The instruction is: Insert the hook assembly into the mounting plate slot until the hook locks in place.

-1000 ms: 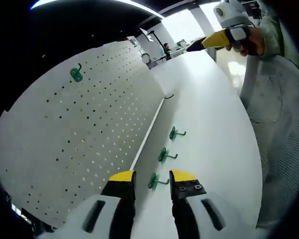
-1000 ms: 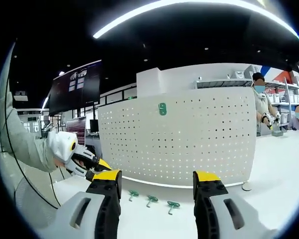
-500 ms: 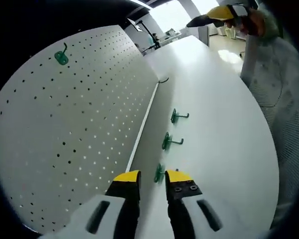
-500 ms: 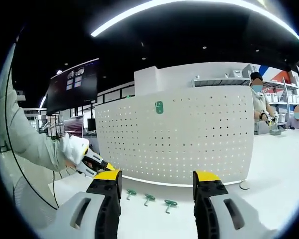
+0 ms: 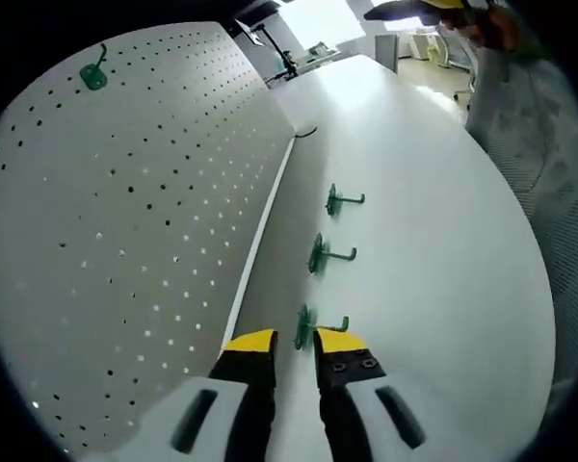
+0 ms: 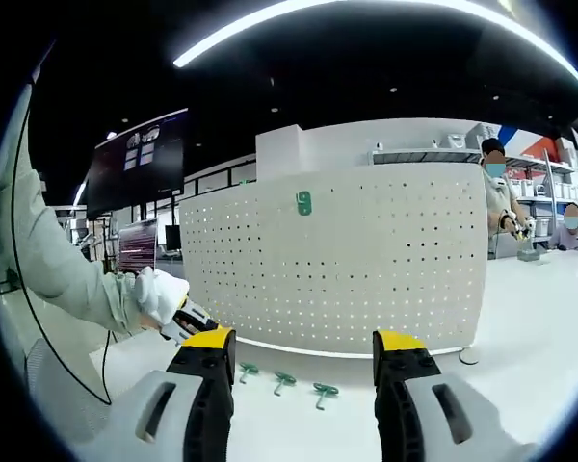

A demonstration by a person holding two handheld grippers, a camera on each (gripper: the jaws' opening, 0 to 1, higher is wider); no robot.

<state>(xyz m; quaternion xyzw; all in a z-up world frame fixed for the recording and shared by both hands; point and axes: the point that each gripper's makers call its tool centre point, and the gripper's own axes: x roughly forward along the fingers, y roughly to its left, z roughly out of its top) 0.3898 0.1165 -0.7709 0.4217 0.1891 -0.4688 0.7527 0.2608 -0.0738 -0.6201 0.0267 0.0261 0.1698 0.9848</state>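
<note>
We see the left gripper [image 5: 296, 343] low on the white table [image 5: 433, 250], jaws narrowed around the nearest green hook [image 5: 308, 325] of three beside the pegboard [image 5: 125, 221]; grip unclear. Right gripper [image 6: 303, 348] hangs spread wide. A fourth hook [image 6: 303, 202] sits on the pegboard.

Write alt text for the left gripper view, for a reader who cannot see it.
The left claw, jaws narrowly apart, closes in on the nearest of three green hooks lying in a row on a white table. A white pegboard stands beside them, with a fourth green hook hung near its top.
</note>
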